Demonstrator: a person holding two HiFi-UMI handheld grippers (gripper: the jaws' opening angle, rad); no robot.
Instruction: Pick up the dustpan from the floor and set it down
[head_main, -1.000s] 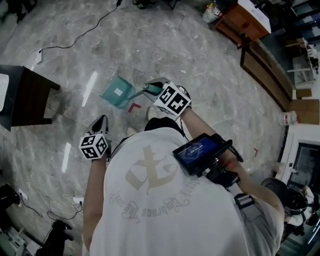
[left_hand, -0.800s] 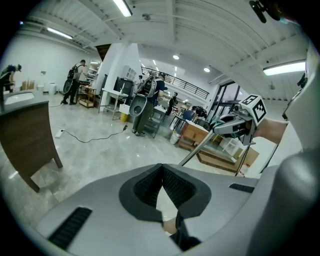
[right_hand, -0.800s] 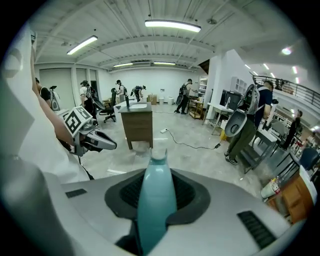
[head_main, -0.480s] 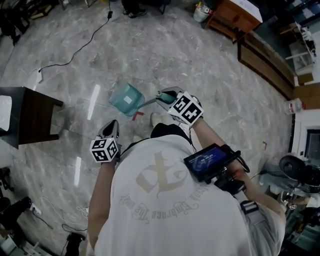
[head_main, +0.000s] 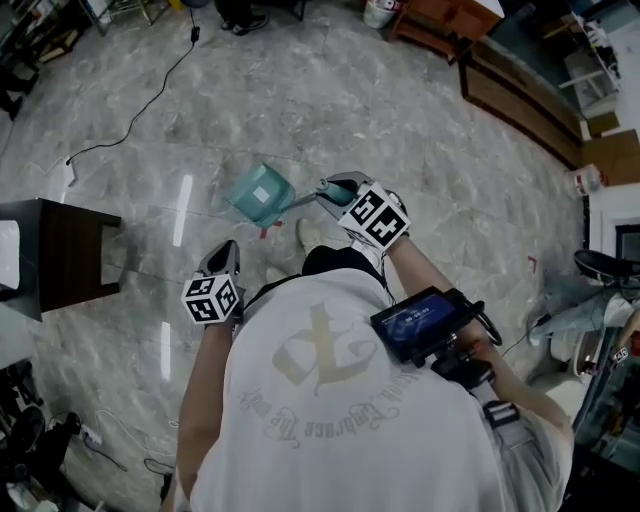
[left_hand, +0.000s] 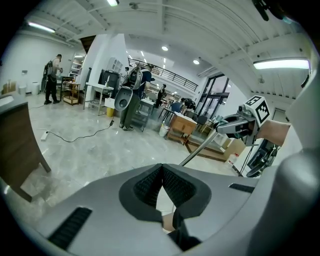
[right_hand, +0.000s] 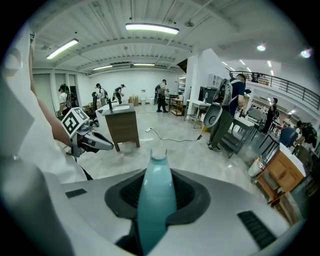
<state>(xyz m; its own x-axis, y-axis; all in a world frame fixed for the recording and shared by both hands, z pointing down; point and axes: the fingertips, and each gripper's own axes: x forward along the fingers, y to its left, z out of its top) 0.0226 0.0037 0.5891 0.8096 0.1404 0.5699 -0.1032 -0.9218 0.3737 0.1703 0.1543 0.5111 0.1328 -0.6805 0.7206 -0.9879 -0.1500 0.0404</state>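
Observation:
A teal dustpan (head_main: 260, 195) hangs over the marble floor in the head view, and its thin metal rod runs back to a teal grip. My right gripper (head_main: 335, 188) is shut on that grip (right_hand: 156, 200), which fills the space between the jaws in the right gripper view. My left gripper (head_main: 222, 258) is lower left of the pan and apart from it, with its jaws shut on nothing (left_hand: 162, 167). The left gripper view shows the right gripper (left_hand: 235, 126) and the rod (left_hand: 200, 147). The left gripper (right_hand: 97, 141) also shows in the right gripper view.
A dark wooden table (head_main: 60, 255) stands at the left. A black cable (head_main: 130, 110) trails over the floor at the upper left. Wooden cabinets (head_main: 450, 15) and a long bench (head_main: 520, 100) line the upper right. Several people and racks stand far off (right_hand: 220, 120).
Both grippers have shifted across the floor together with the person, and the dustpan has travelled along in the right gripper. The grip on the handle looks the same.

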